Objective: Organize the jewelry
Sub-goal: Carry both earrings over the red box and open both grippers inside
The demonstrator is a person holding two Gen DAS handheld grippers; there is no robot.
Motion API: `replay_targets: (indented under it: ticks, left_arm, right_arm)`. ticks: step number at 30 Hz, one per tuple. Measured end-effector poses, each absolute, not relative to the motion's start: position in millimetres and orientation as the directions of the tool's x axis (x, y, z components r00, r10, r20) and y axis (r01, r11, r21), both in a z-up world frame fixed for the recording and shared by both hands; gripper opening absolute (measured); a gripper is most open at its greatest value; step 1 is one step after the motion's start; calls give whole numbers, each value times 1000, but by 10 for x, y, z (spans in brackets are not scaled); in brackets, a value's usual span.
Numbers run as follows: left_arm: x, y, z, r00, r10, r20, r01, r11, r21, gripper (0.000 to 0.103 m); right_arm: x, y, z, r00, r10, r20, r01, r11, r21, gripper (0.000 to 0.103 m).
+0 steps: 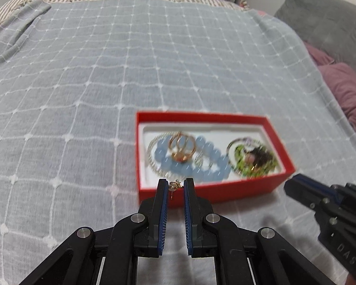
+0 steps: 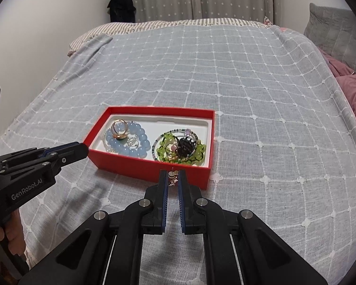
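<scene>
A red box point(image 1: 225, 191) point(image 2: 140, 168) with a white liner lies on the bed. It holds a blue bead bracelet point(image 1: 201, 166) point(image 2: 135, 142), a gold ring point(image 1: 181, 147) point(image 2: 119, 128), a green bead bracelet point(image 1: 251, 161) point(image 2: 180, 149) and silver pieces. My left gripper point(image 1: 175, 184) point(image 2: 83, 148) is shut on a small gold earring point(image 1: 173, 186) at the box's near left edge. My right gripper point(image 2: 172, 175) point(image 1: 294, 185) is shut on another small earring point(image 2: 172, 177) at the box's near right edge.
The bed has a grey-blue checked blanket point(image 1: 106, 83) point(image 2: 249, 95). Purple pillows point(image 1: 346, 90) and a grey cushion point(image 2: 334, 40) lie at the right. A striped sheet point(image 2: 154, 25) and curtains are at the far end.
</scene>
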State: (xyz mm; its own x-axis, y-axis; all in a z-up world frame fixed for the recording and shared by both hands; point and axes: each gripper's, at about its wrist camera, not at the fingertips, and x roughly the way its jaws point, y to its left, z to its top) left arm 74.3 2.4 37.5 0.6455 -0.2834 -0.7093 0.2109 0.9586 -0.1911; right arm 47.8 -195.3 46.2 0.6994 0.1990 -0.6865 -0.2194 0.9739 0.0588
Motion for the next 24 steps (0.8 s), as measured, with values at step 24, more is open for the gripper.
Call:
replay_targets:
  ticks: [24]
  left_arm:
    - [902,-397,276,659,-291,-694,294,949,-119,35]
  right_arm:
    - [593,-2050,503,707,215,-674,-225,972,74,9]
